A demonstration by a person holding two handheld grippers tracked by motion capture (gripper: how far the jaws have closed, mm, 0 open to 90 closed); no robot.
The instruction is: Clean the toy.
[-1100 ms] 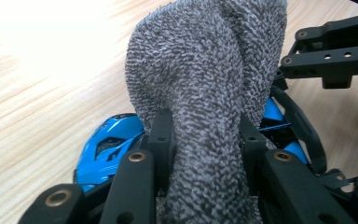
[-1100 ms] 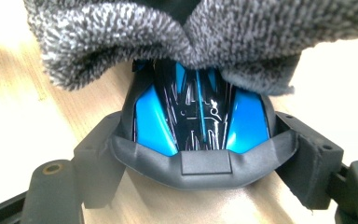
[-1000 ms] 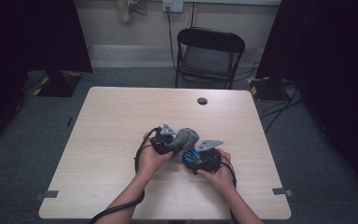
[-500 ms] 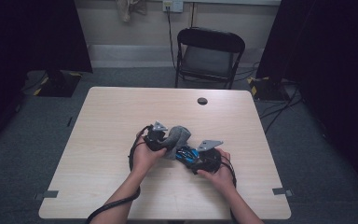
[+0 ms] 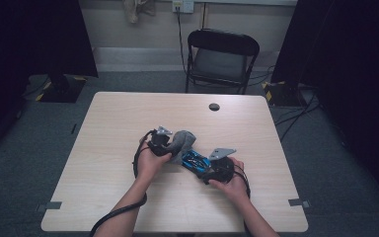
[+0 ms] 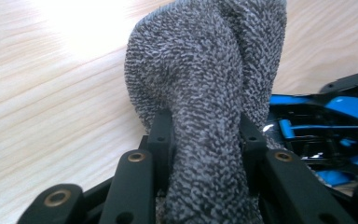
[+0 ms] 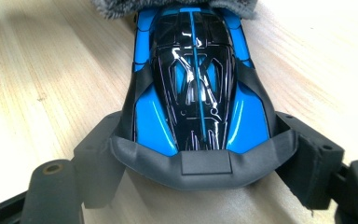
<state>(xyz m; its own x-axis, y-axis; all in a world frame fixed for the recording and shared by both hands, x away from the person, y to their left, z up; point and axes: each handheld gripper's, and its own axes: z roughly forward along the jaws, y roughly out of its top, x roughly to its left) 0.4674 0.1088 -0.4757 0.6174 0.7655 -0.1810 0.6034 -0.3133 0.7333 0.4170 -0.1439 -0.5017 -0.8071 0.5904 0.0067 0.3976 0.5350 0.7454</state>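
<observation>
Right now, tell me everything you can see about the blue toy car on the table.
The toy car is a low, sleek sports model with glossy blue bodywork, a black roof and a thin blue centre stripe; it looks like shiny plastic. A matte dark grey bumper wraps one end. It sits upright on the wooden table, held across that end by the right hand-held gripper. A grey towel, pinched in the left hand-held gripper, drapes over its far end.

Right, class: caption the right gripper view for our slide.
Right tongs grip a blue toy car by its sides, grey cloth at its far end.
</observation>
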